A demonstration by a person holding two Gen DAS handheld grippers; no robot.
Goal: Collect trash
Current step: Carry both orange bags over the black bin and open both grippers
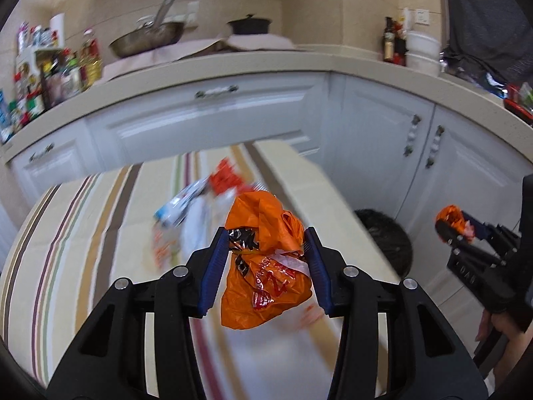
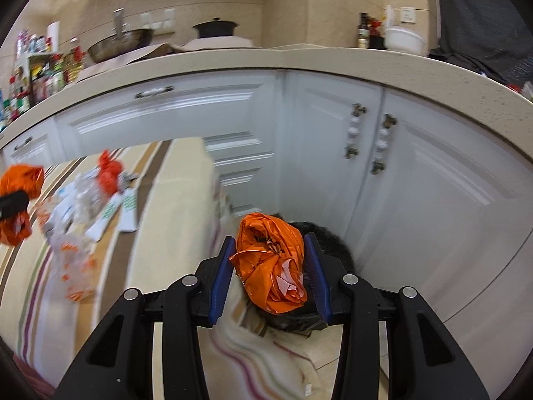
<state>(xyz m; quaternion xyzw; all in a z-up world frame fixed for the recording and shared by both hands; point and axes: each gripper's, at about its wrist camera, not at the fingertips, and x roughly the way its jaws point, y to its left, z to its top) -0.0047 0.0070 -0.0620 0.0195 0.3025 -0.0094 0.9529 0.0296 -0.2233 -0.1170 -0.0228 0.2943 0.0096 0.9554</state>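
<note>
Orange crumpled plastic bag point(image 1: 266, 260) clamped in my left gripper point(image 1: 266, 250); second orange plastic wad point(image 2: 270, 260) clamped in right gripper point(image 2: 270, 260), held above black-lined bin point(image 2: 329, 240) for drop.

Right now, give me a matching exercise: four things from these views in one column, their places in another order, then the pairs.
Things:
1. left gripper
2. right gripper
3. black bin
4. dark pot

Places or states:
A. on the countertop
B. on the floor beside the striped table
C. shut on an orange bag, above the table
D. shut on a crumpled orange bag, above the bin

Pairs: 1-C, 2-D, 3-B, 4-A
</note>
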